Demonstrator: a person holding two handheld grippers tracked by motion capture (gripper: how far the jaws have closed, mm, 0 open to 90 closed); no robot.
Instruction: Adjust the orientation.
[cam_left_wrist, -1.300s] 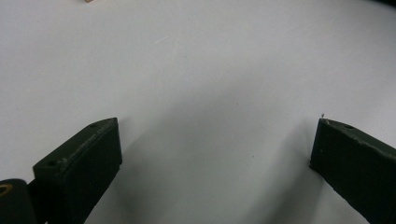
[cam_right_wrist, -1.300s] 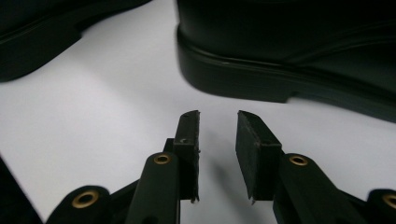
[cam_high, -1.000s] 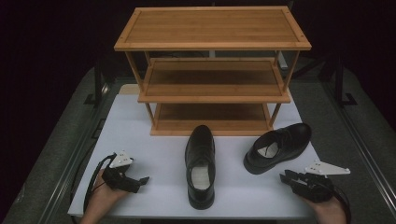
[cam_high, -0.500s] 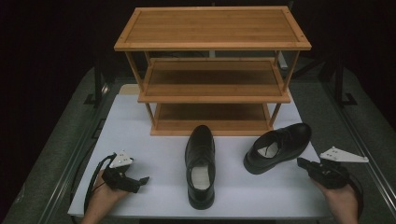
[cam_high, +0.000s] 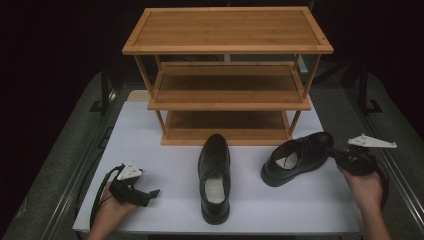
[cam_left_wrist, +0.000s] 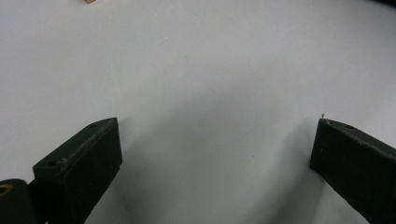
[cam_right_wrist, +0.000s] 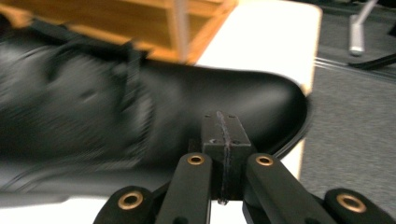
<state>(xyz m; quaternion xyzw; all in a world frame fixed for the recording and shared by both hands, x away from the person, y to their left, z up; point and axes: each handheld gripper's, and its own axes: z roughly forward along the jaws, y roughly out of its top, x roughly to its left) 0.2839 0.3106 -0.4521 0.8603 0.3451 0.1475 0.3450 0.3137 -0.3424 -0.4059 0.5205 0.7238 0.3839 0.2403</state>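
White tabletop (cam_high: 165, 150), bamboo rack (cam_high: 227, 75) at back. R gripper (cam_high: 334, 152) jaws pressed together, empty, at toe of R shoe (cam_high: 297, 156). L gripper (cam_high: 150, 193) wide, idle. Risk: closed jaws nudge shoe, can't grasp w/o opening.

- A three-tier wooden shoe rack (cam_high: 227, 75) fills the upper centre of the frame.
- A white table (cam_high: 165, 165) spans the lower half.
- A black shoe (cam_high: 215, 175) stands at lower centre, toe towards the rack.
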